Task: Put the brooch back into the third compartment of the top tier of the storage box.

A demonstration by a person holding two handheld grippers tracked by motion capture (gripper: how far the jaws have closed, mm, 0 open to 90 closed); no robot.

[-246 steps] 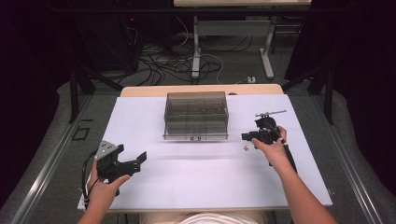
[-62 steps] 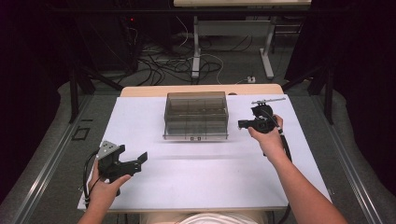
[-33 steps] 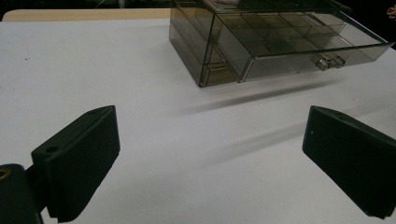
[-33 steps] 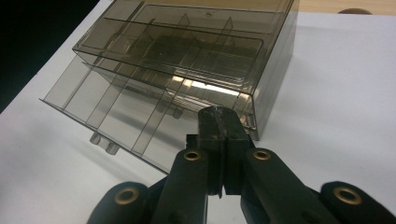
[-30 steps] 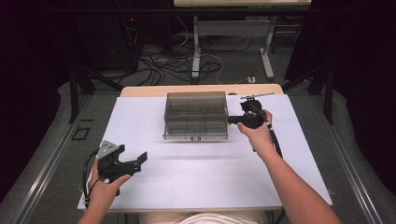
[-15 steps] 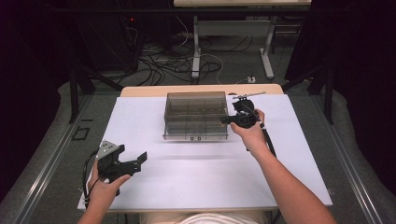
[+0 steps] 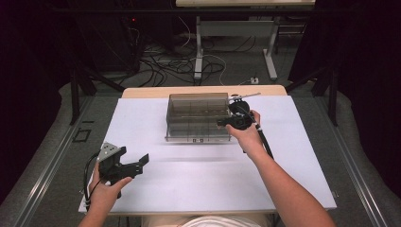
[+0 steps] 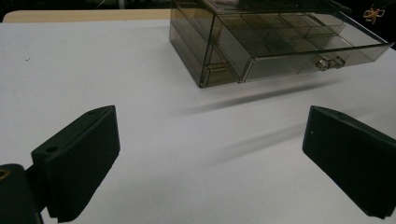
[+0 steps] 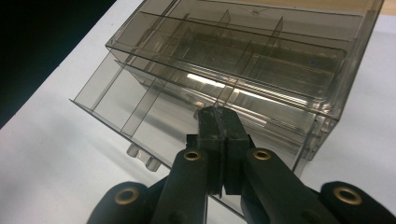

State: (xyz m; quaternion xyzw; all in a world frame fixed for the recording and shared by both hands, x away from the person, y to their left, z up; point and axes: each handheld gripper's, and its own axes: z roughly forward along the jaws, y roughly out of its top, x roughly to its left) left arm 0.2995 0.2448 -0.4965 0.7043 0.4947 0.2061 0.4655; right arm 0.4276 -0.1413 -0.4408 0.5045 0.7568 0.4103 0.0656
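Note:
A smoky clear plastic drawer box (image 7: 198,116) stands at the back middle of the white table (image 7: 293,161). Its divided drawer (image 8: 299,51) is pulled out toward me. My right gripper (image 7: 220,124) hovers over the right part of the open drawer (image 9: 154,112), jaws pressed together (image 9: 217,112). In the left gripper view a small orange piece (image 8: 373,13) hangs at that spot against the dark gripper, seemingly pinched in it. My left gripper (image 7: 131,157) rests at the table's near left, open (image 8: 210,154), nothing between its fingers.
A wooden table edge (image 7: 203,90) lies behind the white top. Cables and desk legs (image 7: 198,56) sit on the floor beyond. The right gripper's cable (image 7: 265,142) trails along the forearm. White surface spreads in front of the box.
The right gripper has travelled left from the table right of the box to above the open drawer. The small piece that lay by it is gone from the table. The left hand stayed put.

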